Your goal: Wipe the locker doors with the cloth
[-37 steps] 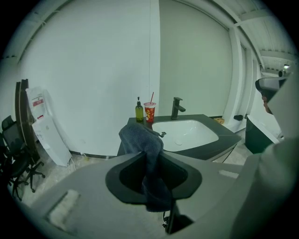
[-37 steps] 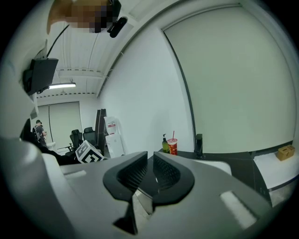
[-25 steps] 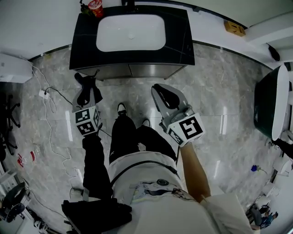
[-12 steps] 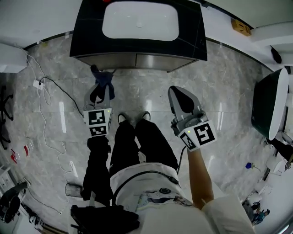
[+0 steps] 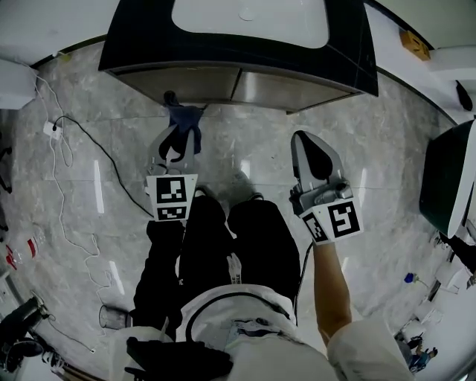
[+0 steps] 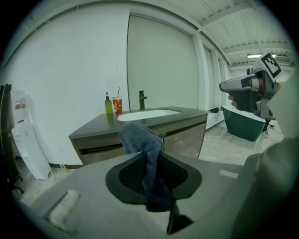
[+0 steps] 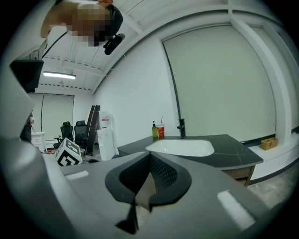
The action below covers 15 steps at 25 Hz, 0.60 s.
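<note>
Since the doors [image 5: 223, 80] to be wiped run low along the cabinet front at the top of the head view, under a dark counter [image 5: 134, 41] with a white basin [image 5: 249, 13], both tools are held out toward them over the marble floor [image 5: 245, 149]. Entries follow: tub [image 5: 445, 175], dark green, right edge, well apart from the job; legs [image 5: 245, 231], lower centre, squared to the cabinet, likely so either door is in reach; left gripper [image 5: 176, 145], left of centre, jaws pinching the cloth [image 6: 140, 140], a blue-grey towel bunched above the tips and trailing down between the pads, the loose wad leading, probably so that fabric rather than plastic meets the door; the cloth lies near the left door, contact not evident; right gripper [image 5: 306, 145], right of centre, jaws pressed together on nothing, apparently idle; tap [image 6: 142, 99], bottle [image 6: 108, 103] and cup [image 6: 117, 105], back of the counter in the left gripper view, clear of the wiping path.
</note>
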{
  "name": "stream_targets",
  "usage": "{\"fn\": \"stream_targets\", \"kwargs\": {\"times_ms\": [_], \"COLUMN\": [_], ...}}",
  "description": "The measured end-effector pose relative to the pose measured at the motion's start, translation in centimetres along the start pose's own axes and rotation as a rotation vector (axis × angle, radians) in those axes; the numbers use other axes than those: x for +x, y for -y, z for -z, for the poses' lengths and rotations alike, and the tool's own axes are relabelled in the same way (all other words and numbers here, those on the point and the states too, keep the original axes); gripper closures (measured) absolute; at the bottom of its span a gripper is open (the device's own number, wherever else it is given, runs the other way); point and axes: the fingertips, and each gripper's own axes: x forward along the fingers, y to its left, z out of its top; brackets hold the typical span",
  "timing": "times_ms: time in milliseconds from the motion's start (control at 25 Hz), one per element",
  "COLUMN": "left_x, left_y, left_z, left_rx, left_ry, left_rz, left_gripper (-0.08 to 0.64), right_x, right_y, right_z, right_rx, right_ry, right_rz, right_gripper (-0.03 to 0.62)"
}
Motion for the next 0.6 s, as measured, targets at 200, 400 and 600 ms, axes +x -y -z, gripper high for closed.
{"fn": "stream_targets", "kwargs": {"times_ms": [200,400,600], "left_x": [4.1,7.7,11.0], "left_y": [1.0,-2.1,-4.2], "left_z": [4.7,8.0,10.3], "left_rx": [0.022,0.054,0.126], "left_ry": [0.113,0.264,0.366], "left_rz": [-0.032,-0.165,-0.221], "left_gripper": [0.482,0.482,0.482], "right_x": [1.9,4.6,8.3], "right_y": [1.4,3.1,3.6], "right_z": [7.0,13.2,18.6], "right_rx": [-0.077,-0.135,-0.187], "right_ry": [0.085,0.220,0.333], "right_rz": [-0.040,-0.068,-0.109], "right_gripper": [0.588,0.588,0.588]}}
